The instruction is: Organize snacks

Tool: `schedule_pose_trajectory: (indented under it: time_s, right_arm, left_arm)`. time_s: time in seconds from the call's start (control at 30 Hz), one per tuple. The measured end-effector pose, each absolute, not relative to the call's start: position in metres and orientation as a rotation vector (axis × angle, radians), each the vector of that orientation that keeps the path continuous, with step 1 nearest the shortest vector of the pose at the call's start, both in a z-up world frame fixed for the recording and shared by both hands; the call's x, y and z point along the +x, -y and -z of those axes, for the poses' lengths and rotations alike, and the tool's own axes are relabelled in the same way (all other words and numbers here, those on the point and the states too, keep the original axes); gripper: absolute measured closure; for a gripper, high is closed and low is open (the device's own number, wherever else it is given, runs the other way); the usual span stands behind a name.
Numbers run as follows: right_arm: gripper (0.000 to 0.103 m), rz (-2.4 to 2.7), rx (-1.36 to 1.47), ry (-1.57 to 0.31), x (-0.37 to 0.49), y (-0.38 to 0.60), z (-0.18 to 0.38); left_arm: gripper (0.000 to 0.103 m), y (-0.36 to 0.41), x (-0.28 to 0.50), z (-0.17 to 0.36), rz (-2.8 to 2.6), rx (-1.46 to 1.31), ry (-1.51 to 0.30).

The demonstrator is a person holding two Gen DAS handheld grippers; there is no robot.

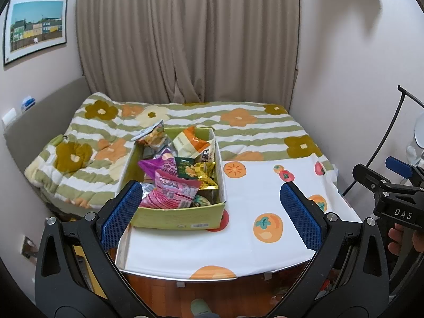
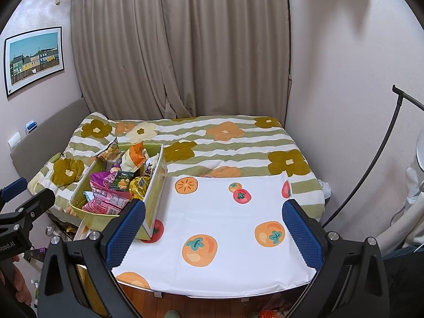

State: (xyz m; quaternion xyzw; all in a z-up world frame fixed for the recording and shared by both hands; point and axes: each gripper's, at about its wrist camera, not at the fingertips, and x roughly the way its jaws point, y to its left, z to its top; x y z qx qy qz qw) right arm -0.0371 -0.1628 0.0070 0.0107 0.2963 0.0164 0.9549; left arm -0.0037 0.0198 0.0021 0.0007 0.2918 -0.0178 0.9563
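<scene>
Both spread wide, empty: left gripper (image 1: 210,213) just short of snack box (image 1: 175,218) (heaped full); right gripper (image 2: 213,235) right of it.

My gripper pads (image 1: 120,212) blue mesh, frames black. Box (image 1: 180,218) lime green, snack bags inside pink (image 1: 169,193), purple, gold, orange-white. Tablecloth (image 2: 220,222) white with orange and red fruit print. Blanket (image 2: 212,143) green-white stripes, olive and orange flowers. Curtain (image 2: 180,47) beige.
</scene>
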Motion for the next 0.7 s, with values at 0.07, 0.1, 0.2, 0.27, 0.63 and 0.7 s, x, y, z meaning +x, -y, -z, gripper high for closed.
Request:
schedule_pose_trajectory:
  time_s: [0.07,0.1,0.2,0.27,0.63,0.7]
  right_arm:
    - [0.0,-0.032,0.022,-0.602,-0.037,0.163,-0.007]
    - [0.0,-0.032,0.022,-0.602,-0.037,0.163,-0.007]
    - [0.0,-0.032,0.021,-0.602,-0.037,0.163,-0.007]
    - [0.0,-0.032,0.021,-0.602,-0.037,0.163,-0.007]
    - [0.0,-0.033,0.02,-0.602,-0.037,0.164,-0.007]
    - [0.0,-0.029,0.02,-0.603,-0.036,0.164,-0.007]
  left_arm:
    - [0.0,-0.021,-0.004,-0.002,0.032,0.002,-0.593]
    - [0.0,-0.021,-0.004,-0.002,0.033,0.0,-0.593]
    - [0.0,-0.022,-0.004,-0.001,0.02,-0.006,-0.591]
    - [0.0,-0.023,-0.003,-0.001,0.016,-0.012,-0.59]
    - [0.0,-0.028,0.008,0.0,0.005,-0.012,-0.592]
    - [0.0,-0.032,0.01,0.0,0.003,-0.012,-0.587]
